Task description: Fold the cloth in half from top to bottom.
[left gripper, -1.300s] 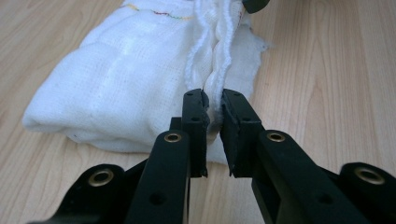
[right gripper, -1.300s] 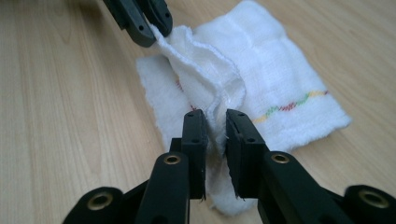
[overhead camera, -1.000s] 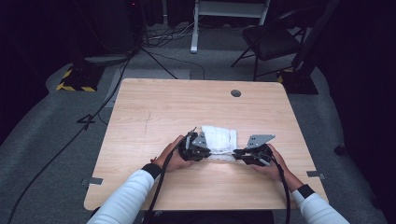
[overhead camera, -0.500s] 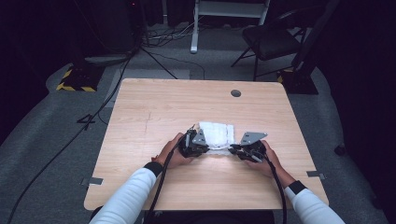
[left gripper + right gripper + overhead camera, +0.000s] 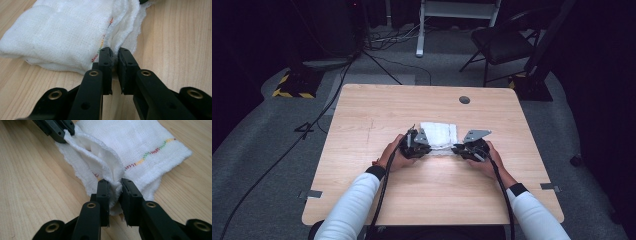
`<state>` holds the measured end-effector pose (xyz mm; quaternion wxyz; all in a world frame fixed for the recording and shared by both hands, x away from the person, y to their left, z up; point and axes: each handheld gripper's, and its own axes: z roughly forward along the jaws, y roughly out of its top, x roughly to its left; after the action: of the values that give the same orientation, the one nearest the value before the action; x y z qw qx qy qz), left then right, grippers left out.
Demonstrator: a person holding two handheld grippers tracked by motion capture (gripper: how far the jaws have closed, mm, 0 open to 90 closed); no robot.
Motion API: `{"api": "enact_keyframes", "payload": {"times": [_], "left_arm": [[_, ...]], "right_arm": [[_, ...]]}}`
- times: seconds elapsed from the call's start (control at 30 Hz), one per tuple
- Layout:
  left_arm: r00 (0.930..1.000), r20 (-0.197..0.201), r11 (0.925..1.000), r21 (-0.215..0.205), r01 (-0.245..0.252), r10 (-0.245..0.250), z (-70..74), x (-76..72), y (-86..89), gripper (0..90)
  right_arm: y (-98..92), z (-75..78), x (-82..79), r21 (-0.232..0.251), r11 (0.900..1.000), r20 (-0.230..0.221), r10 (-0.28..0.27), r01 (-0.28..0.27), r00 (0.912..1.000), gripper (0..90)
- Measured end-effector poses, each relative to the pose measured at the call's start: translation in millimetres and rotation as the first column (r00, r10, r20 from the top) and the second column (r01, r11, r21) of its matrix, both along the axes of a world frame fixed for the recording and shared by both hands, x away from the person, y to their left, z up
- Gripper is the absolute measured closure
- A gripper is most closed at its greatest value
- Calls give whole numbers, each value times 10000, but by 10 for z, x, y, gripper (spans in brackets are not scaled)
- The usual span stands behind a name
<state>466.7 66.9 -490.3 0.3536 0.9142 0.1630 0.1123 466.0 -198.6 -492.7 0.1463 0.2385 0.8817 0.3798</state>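
Both grippers clamped on the cloth, drawn toward the person

The table [image 5: 362,115] bears one white cloth [image 5: 439,134], folded, lying near the middle and slightly toward the near edge. Against the frames from a second ago, both hands sit closer together and closer to the person — the cloth's near edge has come with them, while its far part rests flat where it was. The left gripper [image 5: 114,53] pinches a bunched edge layer between nearly closed jaws; the right gripper [image 5: 115,185] clamps the neighbouring corner the same way. In the right gripper view the lifted layer spans from one gripper to the other, standing off the layers below. Judgement: a fold is in progress — the held edge is ready to be carried over the rest.
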Motion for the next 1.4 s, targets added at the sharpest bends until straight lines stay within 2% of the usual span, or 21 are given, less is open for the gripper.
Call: {"api": "enact_keyframes", "payload": {"times": [0.07, 0.27, 0.4, 0.5, 0.53, 0.63, 0.7, 0.87, 0.93, 1.03, 1.13, 1.3, 1.4], "left_arm": [[10000, -65, 10000, -34, 34, -34, 4, -6, -8, 787], [9999, -123, 9997, 251, -69, 72, 53, -66, -56, 655], [9999, -36, 9993, 347, -128, 129, 110, -100, -50, 626], [9998, -3, 9998, 115, -183, 183, 164, -126, -18, 616], [9998, 5, 9997, 158, -178, 178, 179, -133, -12, 607], [9996, 66, 9992, 287, -268, 267, 199, -159, -13, 575], [9990, 166, 9982, 442, -417, 410, 208, -176, -23, 542], [9976, 220, 9956, 665, -667, 653, 225, -274, -58, 417], [9971, 267, 9953, 635, -726, 710, 240, -310, -54, 370], [9966, 230, 9964, 298, -792, 785, 264, -362, -25, 319], [9956, 170, 9952, 287, -931, 926, 280, -396, -6, 267], [9917, 407, 9922, 233, -1227, 1217, 294, -456, 23, 222], [9912, 491, 9919, 279, -1241, 1226, 293, -485, 43, 214]], "right_arm": [[0, 3, -2, -15, 10000, -6, -19, 19, 10000, 772], [-4, 23, -22, -55, 10000, -59, -57, 57, 10000, 719], [-18, 49, -35, -195, 9997, -129, -134, 132, 9998, 644], [-47, 74, -47, -220, 9996, -189, -200, 196, 9996, 609], [-57, 84, -52, -230, 9995, -184, -225, 220, 9996, 592], [-82, 125, -65, -246, 9993, -41, -288, 287, 9996, 543], [-85, 151, -76, -389, 9986, 76, -359, 361, 9993, 479], [-92, 208, -122, -729, 9958, 255, -533, 550, 9983, 391], [-102, 229, -145, -780, 9949, 304, -612, 634, 9977, 365], [-121, 262, -184, -804, 9947, 374, -610, 639, 9974, 354], [-141, 308, -235, -749, 9955, 453, -555, 588, 9974, 342], [-179, 373, -306, -792, 9950, 612, -563, 611, 9965, 317], [-207, 386, -339, -863, 9943, 647, -567, 622, 9963, 302]]}}
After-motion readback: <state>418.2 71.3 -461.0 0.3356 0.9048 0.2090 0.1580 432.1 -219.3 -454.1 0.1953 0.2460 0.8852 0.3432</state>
